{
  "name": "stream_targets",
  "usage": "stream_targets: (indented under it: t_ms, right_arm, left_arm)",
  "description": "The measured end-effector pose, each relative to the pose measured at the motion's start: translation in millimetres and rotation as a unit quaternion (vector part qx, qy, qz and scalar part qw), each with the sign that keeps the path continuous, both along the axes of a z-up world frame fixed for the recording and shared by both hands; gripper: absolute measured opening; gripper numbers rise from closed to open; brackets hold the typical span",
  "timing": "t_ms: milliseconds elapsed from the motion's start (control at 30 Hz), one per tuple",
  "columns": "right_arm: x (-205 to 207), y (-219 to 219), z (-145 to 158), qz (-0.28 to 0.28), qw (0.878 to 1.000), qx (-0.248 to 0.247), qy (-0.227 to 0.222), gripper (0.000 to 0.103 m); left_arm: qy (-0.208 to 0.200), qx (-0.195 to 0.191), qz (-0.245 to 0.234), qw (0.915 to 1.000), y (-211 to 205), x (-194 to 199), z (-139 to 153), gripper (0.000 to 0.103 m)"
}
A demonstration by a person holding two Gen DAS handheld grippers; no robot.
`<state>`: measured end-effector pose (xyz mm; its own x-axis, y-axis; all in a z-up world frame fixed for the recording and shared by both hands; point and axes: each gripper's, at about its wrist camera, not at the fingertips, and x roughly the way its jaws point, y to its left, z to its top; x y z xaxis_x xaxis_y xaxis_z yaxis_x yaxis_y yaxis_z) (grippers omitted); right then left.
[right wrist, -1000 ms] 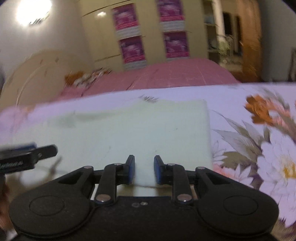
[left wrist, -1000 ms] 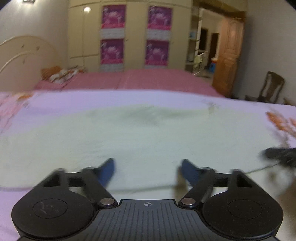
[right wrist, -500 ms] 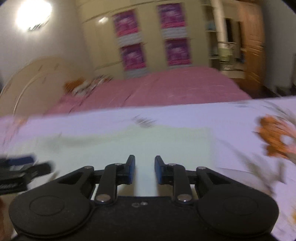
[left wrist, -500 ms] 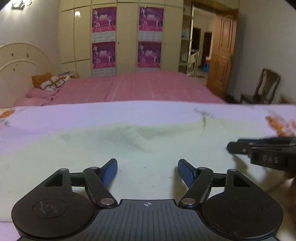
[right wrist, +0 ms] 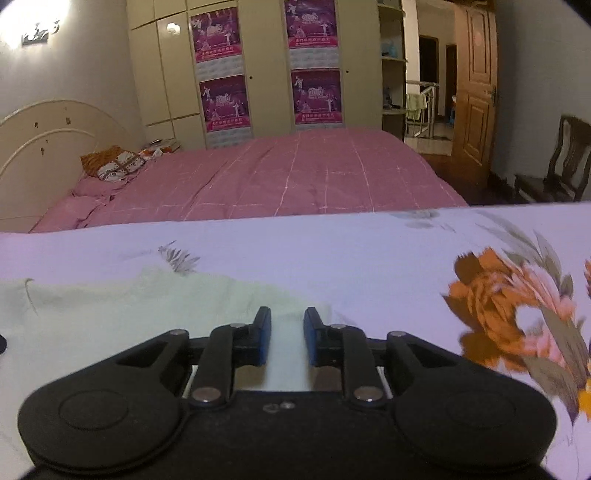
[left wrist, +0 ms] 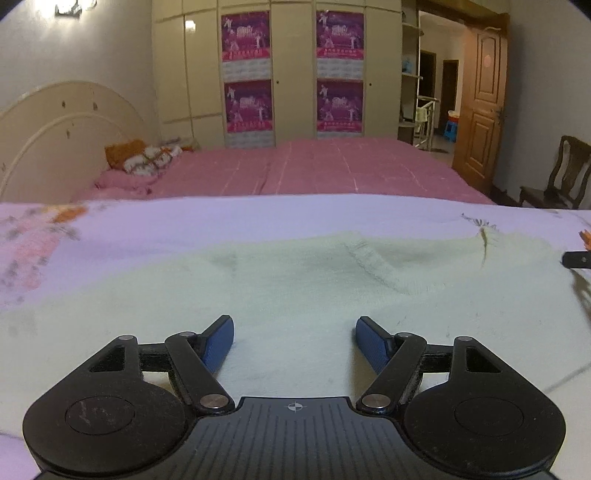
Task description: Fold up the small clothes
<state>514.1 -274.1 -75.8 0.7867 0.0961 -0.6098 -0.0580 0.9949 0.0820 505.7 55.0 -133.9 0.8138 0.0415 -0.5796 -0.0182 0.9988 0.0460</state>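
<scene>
The left gripper (left wrist: 294, 334) hovers over the pale green knit sweater (left wrist: 295, 280), spread flat on the floral sheet (right wrist: 388, 258), fingers wide apart and empty. The right gripper (right wrist: 286, 341), fingers closing but still gapped, sits over the sweater's right edge.

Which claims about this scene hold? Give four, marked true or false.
1. The pale green sweater lies spread on the floral sheet. True.
2. The left tongs are clamped on the sweater. False: they stand wide open, pinching nothing.
3. The wardrobe carries four purple posters. True.
4. The bed cover behind is blue. False: it is pink.
</scene>
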Motion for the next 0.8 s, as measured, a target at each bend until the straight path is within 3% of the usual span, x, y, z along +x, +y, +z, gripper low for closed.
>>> stream_targets:
  t_ms: [100,367,467,567,667,800]
  right_arm:
    - [-30.2,-2.9,0.0,0.012,1.0,-0.014,-0.002,0.026]
    - [-87.8,4.4,4.4,0.013,0.999,-0.039,-0.015,0.026]
    - [-84.4,5.2,-5.1,0.018,0.999,-0.045,0.009,0.025]
    - [-87.0,6.2,12.7,0.005,1.0,-0.031,0.002,0.025]
    - [-107.9,3.3,30.0,0.006,1.0,-0.003,-0.02,0.027]
    - [-121.3,6.7,28.0,0.011,1.0,0.018,-0.003,0.027]
  left_arm:
    - [0.009,0.005,-0.007,0.9999,6.1,-10.4,-2.3,0.073]
    - [0.015,0.018,0.007,0.9997,8.3,-35.2,-4.2,0.073]
    - [0.026,0.014,0.017,0.9994,10.2,-29.1,-0.8,0.076]
    - [0.01,0.001,0.023,0.9997,17.9,-46.1,12.2,0.076]
    - [0.013,-0.022,0.048,0.9985,45.8,-69.0,14.7,0.076]
    - [0.009,-0.06,0.116,0.9914,111.0,-106.4,13.0,0.076]
